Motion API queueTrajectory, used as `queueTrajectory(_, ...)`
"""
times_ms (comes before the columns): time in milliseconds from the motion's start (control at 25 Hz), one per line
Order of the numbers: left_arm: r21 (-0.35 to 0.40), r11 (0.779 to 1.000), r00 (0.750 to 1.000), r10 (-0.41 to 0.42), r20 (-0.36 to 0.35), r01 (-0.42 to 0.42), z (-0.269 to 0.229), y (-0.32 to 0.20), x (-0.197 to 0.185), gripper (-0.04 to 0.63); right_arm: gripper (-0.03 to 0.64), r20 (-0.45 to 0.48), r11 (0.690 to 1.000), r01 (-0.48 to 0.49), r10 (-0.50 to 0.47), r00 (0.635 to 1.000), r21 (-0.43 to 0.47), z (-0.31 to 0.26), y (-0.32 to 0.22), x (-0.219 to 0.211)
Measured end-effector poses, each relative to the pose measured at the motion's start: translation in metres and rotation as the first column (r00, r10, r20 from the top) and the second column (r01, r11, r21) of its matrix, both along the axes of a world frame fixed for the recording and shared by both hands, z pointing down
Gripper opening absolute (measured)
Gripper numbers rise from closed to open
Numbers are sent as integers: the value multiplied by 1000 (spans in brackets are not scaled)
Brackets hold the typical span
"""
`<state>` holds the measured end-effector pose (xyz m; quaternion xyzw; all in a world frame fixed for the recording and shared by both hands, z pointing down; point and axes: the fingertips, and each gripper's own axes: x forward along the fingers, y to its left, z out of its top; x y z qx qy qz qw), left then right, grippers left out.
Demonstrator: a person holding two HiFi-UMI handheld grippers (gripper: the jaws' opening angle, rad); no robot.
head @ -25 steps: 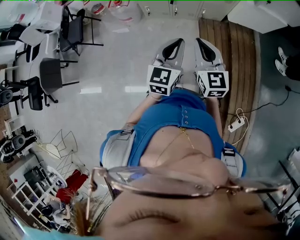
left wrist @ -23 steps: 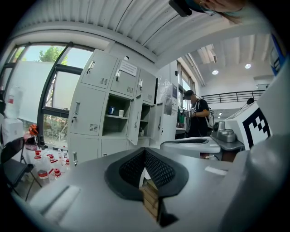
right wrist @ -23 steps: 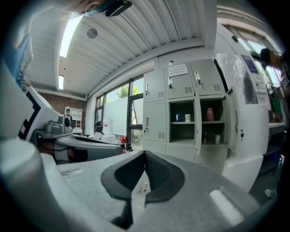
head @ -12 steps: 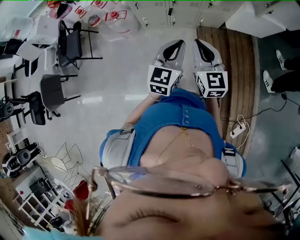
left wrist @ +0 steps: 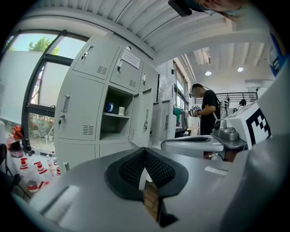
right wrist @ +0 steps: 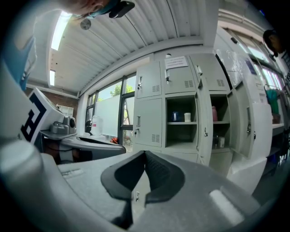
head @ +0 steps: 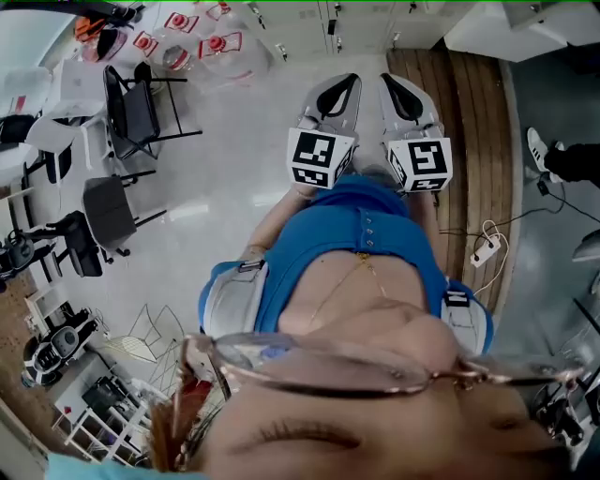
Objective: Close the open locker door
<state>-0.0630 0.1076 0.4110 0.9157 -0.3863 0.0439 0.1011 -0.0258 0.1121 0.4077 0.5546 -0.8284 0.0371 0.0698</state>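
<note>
Head view: we hold the left gripper (head: 339, 89) and the right gripper (head: 398, 89) side by side, both aimed at the lockers (head: 309, 11) along the top edge and well apart from them. Which door is open we cannot tell here.

Left gripper view: the jaws are pressed together on nothing. The open locker door (left wrist: 144, 118), upright and swung out toward us, stands far ahead, almost straight over the jaw line, with its compartment (left wrist: 115, 122) just left of it.

Right gripper view: these jaws are likewise closed and empty. The door (right wrist: 205, 131) lies right of them, and a second door (right wrist: 248, 127) further right also hangs open. We judge the left gripper better lined up.
</note>
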Motion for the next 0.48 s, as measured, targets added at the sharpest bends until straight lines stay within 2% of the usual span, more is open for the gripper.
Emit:
queueTrajectory(240, -2, 1000, 1000, 16, -14, -16, -1, -18, 4, 0, 2, 0, 1000, -29, 29, 1000, -5, 3, -19, 7)
queueTrajectory(480, -27, 1000, 1000, 5, -12, -5, 4, -37, 6, 0, 3, 10, 1000, -4, 4, 1000, -30, 8, -37, 2)
